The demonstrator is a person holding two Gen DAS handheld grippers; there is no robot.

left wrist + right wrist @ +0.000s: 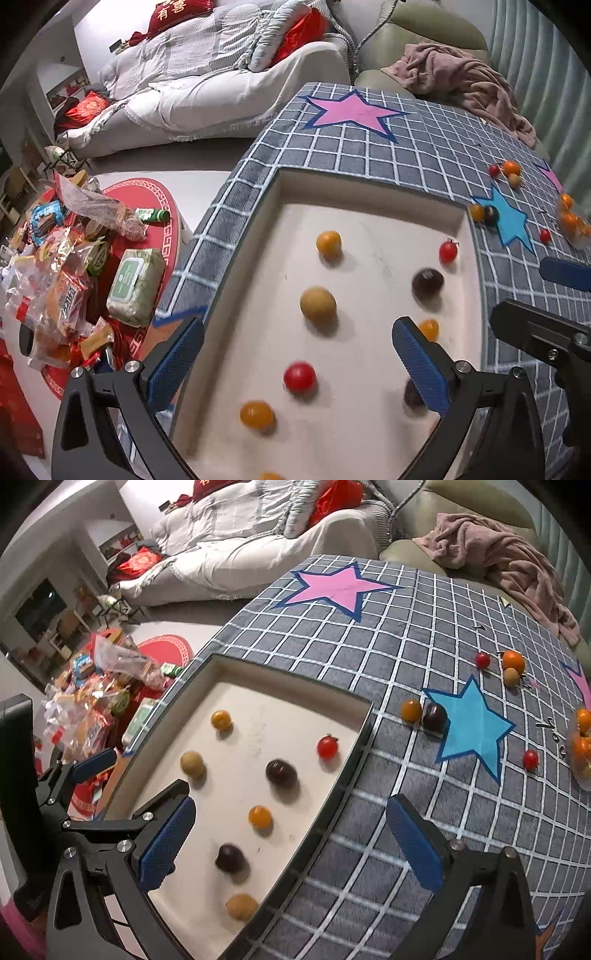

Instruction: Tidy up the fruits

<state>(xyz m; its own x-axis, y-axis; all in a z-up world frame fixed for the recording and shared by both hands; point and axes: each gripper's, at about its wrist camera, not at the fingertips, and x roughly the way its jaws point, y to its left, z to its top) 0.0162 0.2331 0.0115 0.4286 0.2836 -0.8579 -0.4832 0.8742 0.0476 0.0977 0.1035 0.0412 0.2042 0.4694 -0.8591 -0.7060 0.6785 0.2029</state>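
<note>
A white tray [369,302] with a dark rim lies on the grey checked cloth [388,635]. It holds several small fruits, among them a red tomato [300,376], a tan round fruit [317,305], a dark one [281,773] and an orange one [260,816]. My left gripper [297,339] hangs open above the tray with nothing between its blue pads. My right gripper [291,812] is open and empty over the tray's right rim. More fruits lie loose on the cloth: an orange one [410,710] beside a dark one [435,716], and a red tomato [530,759].
A clear container of orange fruits [581,746] sits at the cloth's right edge. Left of the table, a low red table [155,192] carries snack bags, a wipes pack [136,284] and a green bottle [153,216]. A white sofa [207,92] and a pink blanket [498,554] lie beyond.
</note>
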